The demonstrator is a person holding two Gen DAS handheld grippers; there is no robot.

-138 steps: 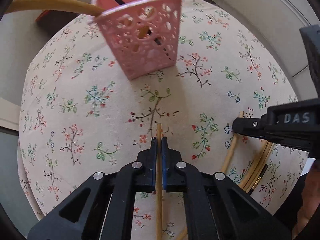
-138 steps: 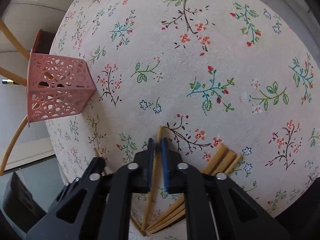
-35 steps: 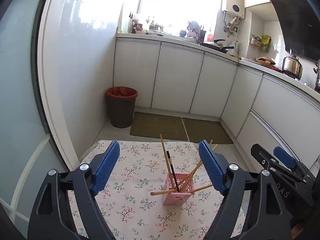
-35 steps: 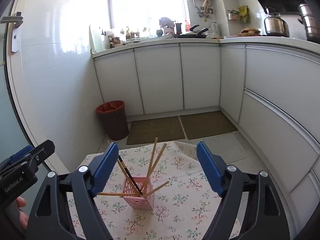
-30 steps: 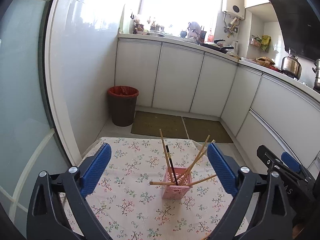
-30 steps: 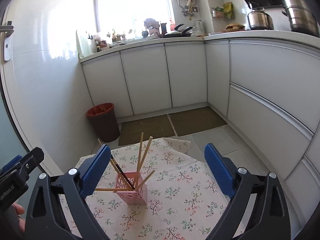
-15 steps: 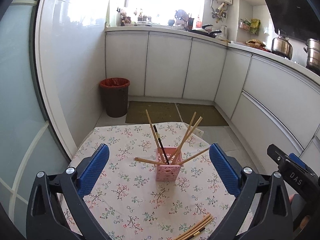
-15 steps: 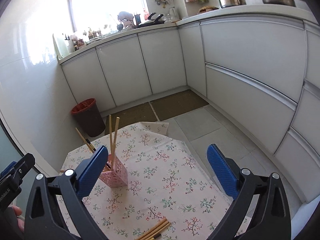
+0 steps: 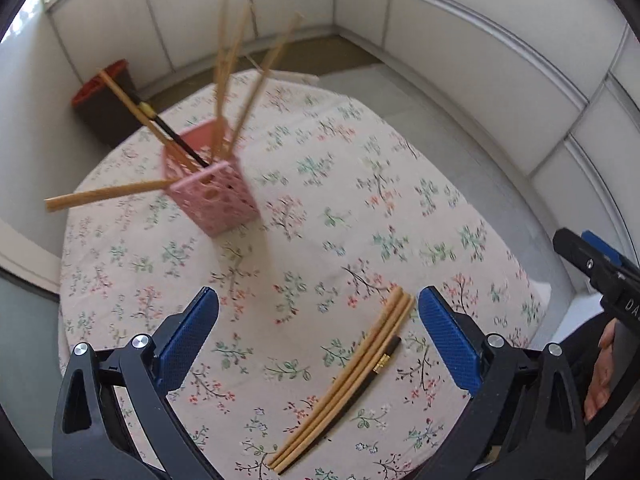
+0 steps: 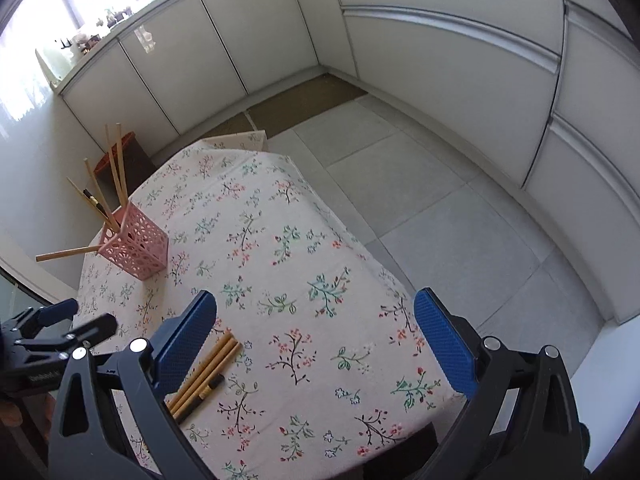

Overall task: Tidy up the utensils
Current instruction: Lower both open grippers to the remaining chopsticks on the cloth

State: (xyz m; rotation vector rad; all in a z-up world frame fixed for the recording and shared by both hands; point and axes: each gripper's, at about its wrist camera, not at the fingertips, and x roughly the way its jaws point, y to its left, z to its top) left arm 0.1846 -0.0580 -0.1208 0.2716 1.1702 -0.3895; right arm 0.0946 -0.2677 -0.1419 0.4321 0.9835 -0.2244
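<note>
A pink perforated holder [image 9: 210,196] [image 10: 134,246] stands on the floral tablecloth [image 9: 360,208] with several chopsticks sticking out of it, one of them black. A small bundle of wooden chopsticks and one black chopstick [image 9: 348,380] [image 10: 202,376] lies flat near the table's front edge. My left gripper [image 9: 318,336] is open and empty above the table, with the bundle between its fingers in view. My right gripper [image 10: 316,336] is open and empty, and the bundle lies by its left finger. The right gripper shows in the left wrist view [image 9: 596,268], and the left gripper in the right wrist view [image 10: 52,332].
The table stands in a kitchen with white cabinets [image 10: 240,36] along the walls. A dark bin with a red liner [image 9: 104,96] stands on the floor behind the table. A tiled floor [image 10: 440,216] and a brown mat [image 10: 304,100] lie to the right.
Both grippers have tilted down and come closer to the table. The lying bundle is now large in both views. Earlier, each gripper was shut on a chopstick; both are now open.
</note>
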